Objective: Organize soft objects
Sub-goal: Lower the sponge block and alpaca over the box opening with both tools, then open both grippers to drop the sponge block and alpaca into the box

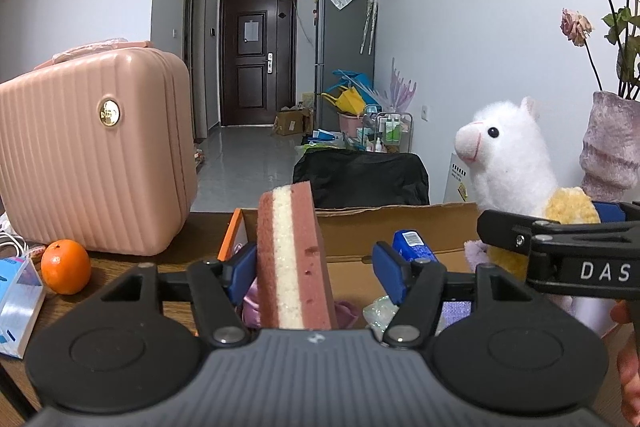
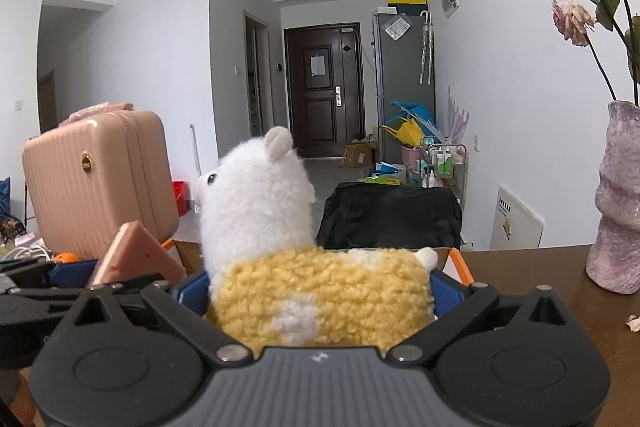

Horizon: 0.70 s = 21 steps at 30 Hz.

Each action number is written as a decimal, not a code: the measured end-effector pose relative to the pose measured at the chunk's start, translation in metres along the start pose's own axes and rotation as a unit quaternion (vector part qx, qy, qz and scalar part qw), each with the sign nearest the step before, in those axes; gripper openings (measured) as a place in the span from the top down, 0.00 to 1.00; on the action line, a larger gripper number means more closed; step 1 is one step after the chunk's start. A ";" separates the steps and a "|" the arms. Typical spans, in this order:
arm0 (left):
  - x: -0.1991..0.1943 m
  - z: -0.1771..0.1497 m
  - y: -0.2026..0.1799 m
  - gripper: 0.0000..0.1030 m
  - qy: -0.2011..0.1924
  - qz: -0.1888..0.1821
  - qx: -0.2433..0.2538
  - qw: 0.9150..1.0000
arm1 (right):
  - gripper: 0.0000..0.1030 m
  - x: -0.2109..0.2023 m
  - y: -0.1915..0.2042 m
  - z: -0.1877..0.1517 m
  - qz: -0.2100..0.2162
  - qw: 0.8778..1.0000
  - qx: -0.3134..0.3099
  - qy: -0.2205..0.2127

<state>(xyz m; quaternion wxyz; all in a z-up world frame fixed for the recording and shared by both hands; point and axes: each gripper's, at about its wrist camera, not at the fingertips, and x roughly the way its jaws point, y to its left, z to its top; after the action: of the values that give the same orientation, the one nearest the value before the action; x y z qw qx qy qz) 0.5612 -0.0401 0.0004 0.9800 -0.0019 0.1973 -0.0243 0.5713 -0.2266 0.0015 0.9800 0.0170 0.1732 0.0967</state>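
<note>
A pink and white layered sponge (image 1: 292, 251) stands on edge between the jaws of my left gripper (image 1: 316, 263), over an open cardboard box (image 1: 400, 227). The sponge leans on the left blue pad and a clear gap separates it from the right pad, so this gripper is open. My right gripper (image 2: 318, 287) is shut on the yellow body of a white plush alpaca (image 2: 256, 195), held upright over the box's right end. The alpaca (image 1: 508, 155) also shows right of the sponge. In the box lie a blue packet (image 1: 414, 247) and lilac cloth (image 1: 252, 301).
A pink hard-shell suitcase (image 1: 92, 147) stands at the left with an orange (image 1: 66, 267) in front of it. A tissue pack (image 1: 16, 303) lies at the left edge. A mauve vase (image 2: 618, 203) with dried roses stands on the brown table (image 2: 540, 267) at the right. A black chair back (image 1: 360, 179) sits behind the box.
</note>
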 end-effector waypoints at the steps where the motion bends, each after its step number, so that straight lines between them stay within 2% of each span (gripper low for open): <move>1: 0.000 0.000 0.000 0.37 0.000 0.000 0.001 1.000 | 0.00 -0.001 -0.003 -0.001 -0.002 1.000 0.003 0.001; 4: 0.000 -0.001 -0.002 0.35 0.001 0.001 0.002 1.000 | 0.00 0.002 -0.010 -0.001 -0.008 1.000 0.019 0.005; 9: 0.000 -0.001 -0.004 0.32 0.001 0.004 0.006 1.000 | 0.00 0.003 -0.020 0.000 0.005 0.999 0.053 0.003; 21: -0.014 0.004 -0.010 0.24 -0.021 0.002 0.018 1.000 | 0.00 0.000 -0.016 0.014 0.030 0.998 0.062 -0.001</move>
<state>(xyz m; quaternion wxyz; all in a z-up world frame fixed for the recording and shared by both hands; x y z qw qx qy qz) 0.5495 -0.0490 0.0097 0.9839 0.0153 0.1765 -0.0257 0.5788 -0.2425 0.0134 0.9740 0.0828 0.1770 0.1150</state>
